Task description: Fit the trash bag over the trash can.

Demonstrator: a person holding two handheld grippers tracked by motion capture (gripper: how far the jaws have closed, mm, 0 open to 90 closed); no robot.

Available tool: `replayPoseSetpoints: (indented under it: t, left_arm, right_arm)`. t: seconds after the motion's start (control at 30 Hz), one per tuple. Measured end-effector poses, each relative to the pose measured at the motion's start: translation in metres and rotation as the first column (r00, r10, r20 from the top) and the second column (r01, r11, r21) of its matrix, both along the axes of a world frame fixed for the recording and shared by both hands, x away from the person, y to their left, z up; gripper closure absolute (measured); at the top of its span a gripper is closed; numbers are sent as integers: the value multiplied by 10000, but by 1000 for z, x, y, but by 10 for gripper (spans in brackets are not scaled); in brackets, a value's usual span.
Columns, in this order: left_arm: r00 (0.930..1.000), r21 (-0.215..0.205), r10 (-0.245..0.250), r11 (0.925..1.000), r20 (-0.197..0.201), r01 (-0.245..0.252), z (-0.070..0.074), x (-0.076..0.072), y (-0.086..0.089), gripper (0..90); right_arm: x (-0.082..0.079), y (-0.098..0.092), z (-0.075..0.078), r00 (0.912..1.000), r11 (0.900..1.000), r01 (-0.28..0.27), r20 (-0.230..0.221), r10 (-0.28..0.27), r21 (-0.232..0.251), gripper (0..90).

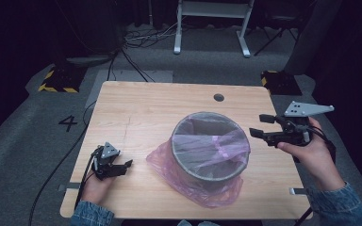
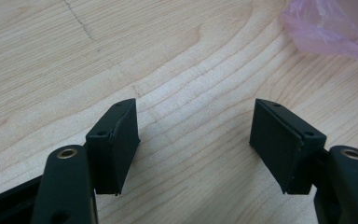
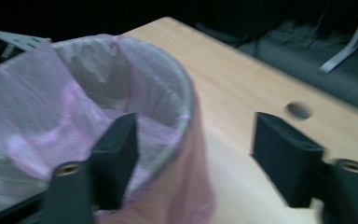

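A grey round bin stands right of the middle of the wooden table. A pink plastic bag lines it, folds over its rim and spreads onto the table at the bin's foot. My left gripper lies low near the table's front left, open and empty, a short way left of the bag's edge; bare wood shows between its jaws. My right gripper hovers just right of the bin, open, pointing at the rim. Nothing sits between its jaws.
A round cable hole lies in the table near its far edge, behind the bin. Beyond the table, cables run over the grey floor, white stand legs rise at the back, and yellow-and-black blocks flank the far corners.
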State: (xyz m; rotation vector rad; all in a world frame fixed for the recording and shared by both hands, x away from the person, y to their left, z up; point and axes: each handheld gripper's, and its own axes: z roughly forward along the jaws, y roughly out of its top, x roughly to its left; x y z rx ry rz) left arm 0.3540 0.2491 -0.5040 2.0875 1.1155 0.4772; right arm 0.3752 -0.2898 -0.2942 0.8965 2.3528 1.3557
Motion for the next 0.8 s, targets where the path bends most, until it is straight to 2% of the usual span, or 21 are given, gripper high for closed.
replayPoseSetpoints:
  t: [0.03,0.07,0.1,0.13,0.3,0.57,0.67,0.8]
  left_arm:
    - [10000,3,29,10000,1,-29,0,0,0,324]
    - [10000,22,61,10000,-10,-61,0,-1,0,324]
    - [10000,19,79,10000,-6,-79,0,-1,0,324]
    - [10000,24,69,10000,-8,-69,0,-1,0,324]
    - [10000,4,95,10000,4,-95,0,-1,-1,324]
    - [9997,0,240,9997,-4,-240,0,-2,-2,323]
    - [9997,3,238,9997,-3,-238,0,-2,-2,323]
    - [9996,-7,270,9996,-7,-270,0,-2,-2,323]
  right_arm:
    - [3,3,1,10000,9996,20,-35,-19,273,255]
    - [5,6,2,9998,9988,10,182,-19,493,308]
    - [6,9,4,9993,9984,-245,305,230,507,349]
    - [9,13,6,9989,9976,-370,311,352,591,331]
    - [17,35,15,9980,9985,-428,474,412,335,340]
    - [24,74,23,9943,9957,-924,518,927,-82,443]
    - [26,86,20,9949,9957,-922,416,921,8,485]
    - [29,102,13,9984,9979,-518,264,508,376,504]
